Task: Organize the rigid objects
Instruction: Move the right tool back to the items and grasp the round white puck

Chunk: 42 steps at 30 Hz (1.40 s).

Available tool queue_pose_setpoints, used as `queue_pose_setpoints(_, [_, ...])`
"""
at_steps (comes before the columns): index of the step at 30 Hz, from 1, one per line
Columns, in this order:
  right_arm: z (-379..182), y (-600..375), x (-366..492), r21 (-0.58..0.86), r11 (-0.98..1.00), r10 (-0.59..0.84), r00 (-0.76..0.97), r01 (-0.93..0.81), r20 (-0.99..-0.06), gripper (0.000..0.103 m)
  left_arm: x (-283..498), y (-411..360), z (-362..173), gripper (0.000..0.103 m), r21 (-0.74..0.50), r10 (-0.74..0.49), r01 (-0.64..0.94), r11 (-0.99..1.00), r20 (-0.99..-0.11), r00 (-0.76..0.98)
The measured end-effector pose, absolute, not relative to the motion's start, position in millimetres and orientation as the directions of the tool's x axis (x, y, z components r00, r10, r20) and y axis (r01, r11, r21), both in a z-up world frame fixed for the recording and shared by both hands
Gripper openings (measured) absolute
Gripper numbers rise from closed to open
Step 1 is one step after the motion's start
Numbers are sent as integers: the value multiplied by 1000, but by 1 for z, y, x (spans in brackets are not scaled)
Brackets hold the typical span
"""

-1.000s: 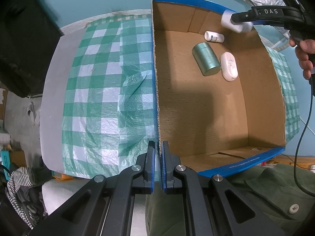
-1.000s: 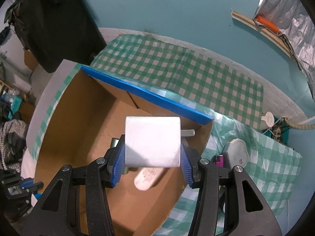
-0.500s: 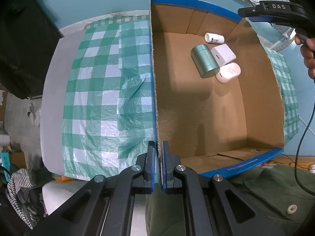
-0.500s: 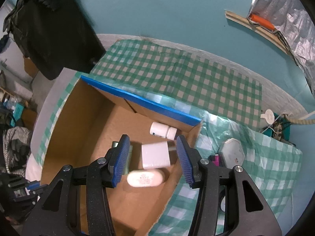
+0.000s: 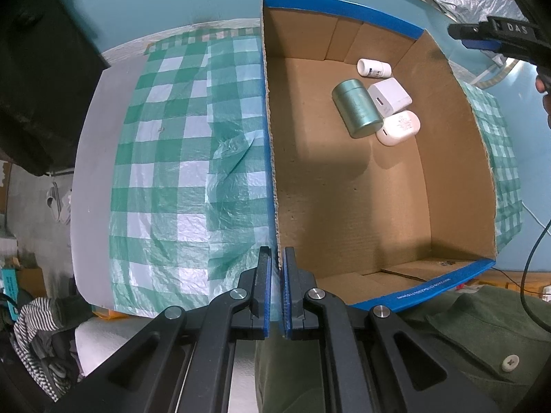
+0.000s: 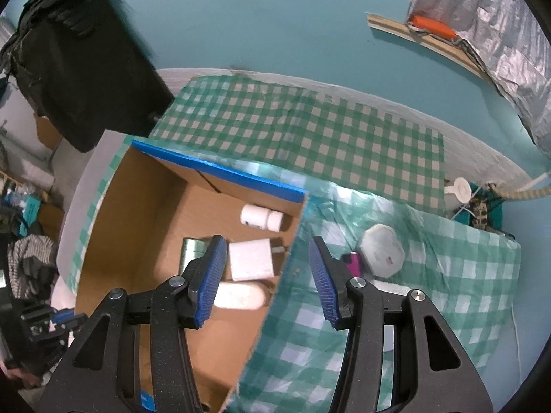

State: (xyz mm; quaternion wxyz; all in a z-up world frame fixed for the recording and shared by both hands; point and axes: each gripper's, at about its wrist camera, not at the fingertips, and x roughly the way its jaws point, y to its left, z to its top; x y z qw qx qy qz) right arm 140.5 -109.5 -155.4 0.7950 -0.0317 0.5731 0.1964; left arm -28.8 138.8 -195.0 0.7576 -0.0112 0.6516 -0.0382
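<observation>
Above the box wall (image 6: 275, 296), empty right gripper (image 6: 267, 275) agape

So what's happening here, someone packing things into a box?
Yes. A person works two tongs. The left tongs are shut on the box wall, steadying it. The right tongs hang open and empty over the box edge. Inside lie a charger, green tin, bottle and white case.

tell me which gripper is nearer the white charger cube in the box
Right. The right gripper hangs open above the box wall beside the white charger cube; the left gripper is clamped on the box's opposite wall.
</observation>
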Motion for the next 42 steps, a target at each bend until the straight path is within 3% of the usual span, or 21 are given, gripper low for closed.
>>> queue_pose_setpoints(9, [-164,-135,133,162,940,243,258,-299,-935,52,-29,138,-195,6,-64,-70,44,997,-987,148])
queue_pose_setpoints(20, [-180,-185,125,159,973,198,244,-169,-949,66,-32,140,-195,6,-66,-70,36,997,-987,148])
queue_pose_setpoints(30, [-220,-245,119,109,993,115,198,-39,-974,71,-31,140,-195,6,-66,-70,34,997,-987,147])
queue_pose_setpoints(42, [-268,-255,109,146,989,147,149,-17,-978,73,-31,141,-196,6,-64,-67,31,998,-988,139])
